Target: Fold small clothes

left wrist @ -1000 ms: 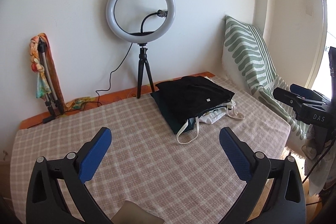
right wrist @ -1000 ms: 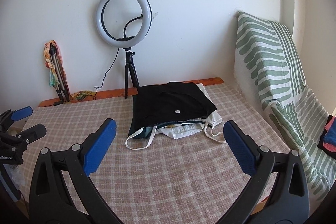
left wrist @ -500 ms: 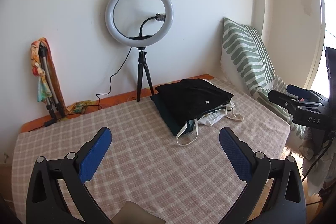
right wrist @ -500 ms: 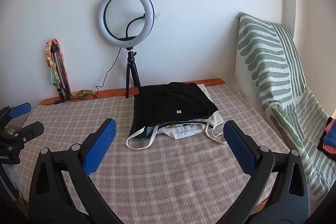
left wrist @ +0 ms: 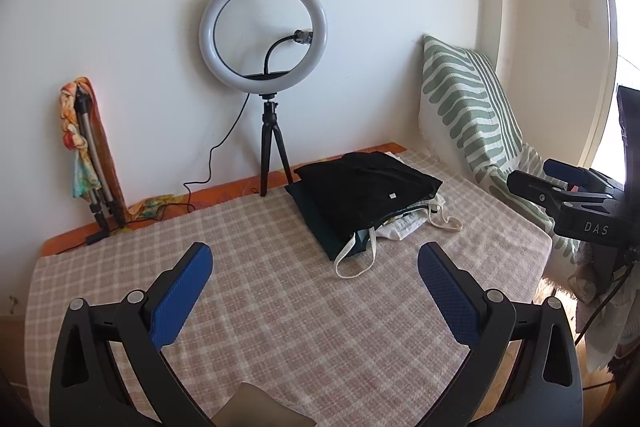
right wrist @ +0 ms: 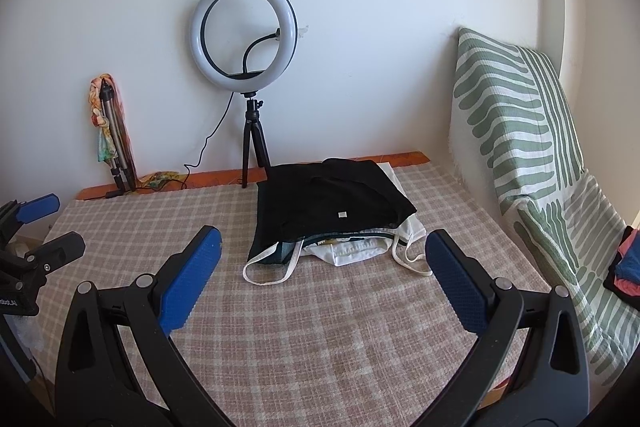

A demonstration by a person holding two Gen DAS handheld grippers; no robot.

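Observation:
A pile of small clothes lies on the checked cloth at the back of the table: a black garment [left wrist: 364,193] [right wrist: 328,203] on top, a dark green one [left wrist: 316,223] under it, and white pieces with straps [left wrist: 408,223] [right wrist: 360,251] sticking out at the near side. My left gripper [left wrist: 314,267] is open and empty, above the table, well short of the pile. My right gripper [right wrist: 322,251] is open and empty, also short of the pile. The right gripper shows in the left wrist view [left wrist: 560,183], and the left gripper shows in the right wrist view [right wrist: 40,227].
A ring light on a small tripod [left wrist: 264,67] [right wrist: 246,39] stands at the back, its cable running left. A folded tripod with a colourful scarf [left wrist: 86,147] leans on the wall. A green striped cushion [left wrist: 468,111] [right wrist: 516,131] borders the right side. Folded coloured clothes [right wrist: 628,267] lie far right.
Both grippers have pulled back and risen slightly, so the pile looks a little farther away. Both stay open. Nothing on the table has moved.

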